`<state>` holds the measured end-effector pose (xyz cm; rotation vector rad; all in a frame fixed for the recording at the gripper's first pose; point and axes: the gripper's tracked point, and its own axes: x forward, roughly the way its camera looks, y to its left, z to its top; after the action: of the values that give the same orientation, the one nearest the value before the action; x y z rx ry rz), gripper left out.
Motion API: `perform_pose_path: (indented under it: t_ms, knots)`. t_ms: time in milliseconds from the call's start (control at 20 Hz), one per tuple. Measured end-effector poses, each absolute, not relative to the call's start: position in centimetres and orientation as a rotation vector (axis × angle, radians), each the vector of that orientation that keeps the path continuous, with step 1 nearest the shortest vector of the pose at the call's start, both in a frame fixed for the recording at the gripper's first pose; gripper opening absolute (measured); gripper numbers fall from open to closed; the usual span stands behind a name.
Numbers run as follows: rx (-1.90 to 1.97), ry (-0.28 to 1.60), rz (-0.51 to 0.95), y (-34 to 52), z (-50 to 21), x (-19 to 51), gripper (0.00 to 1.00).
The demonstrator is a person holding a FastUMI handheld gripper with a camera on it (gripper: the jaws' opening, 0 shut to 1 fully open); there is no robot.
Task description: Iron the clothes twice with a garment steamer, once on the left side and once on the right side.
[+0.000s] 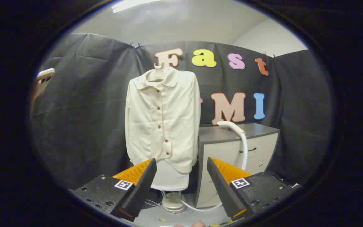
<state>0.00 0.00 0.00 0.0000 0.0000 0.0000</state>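
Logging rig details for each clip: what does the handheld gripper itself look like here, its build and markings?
The gripper has two wedge-shaped jaws with ribbed inner faces, set wide apart. Each is mounted on a black block studded with screws, and each block carries a small square black-and-white tag marker. No cable of its own is visible.
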Motion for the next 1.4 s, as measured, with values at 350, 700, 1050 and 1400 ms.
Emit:
perform_pose_path:
  t_ms: [350, 700, 1050, 1400]
  knots:
    - [-0.033, 0.097, -0.029, -2.0, -5.0, -1.0, 0.96]
    - [-0.023, 0.119, -0.027, -1.9, -5.7, -0.8, 0.96]
    - [-0.021, 0.133, -0.066, -2.8, -6.1, -0.1, 0.96]
    - [-0.063, 0.146, -0.123, -6.2, -6.5, 0.5, 0.96]
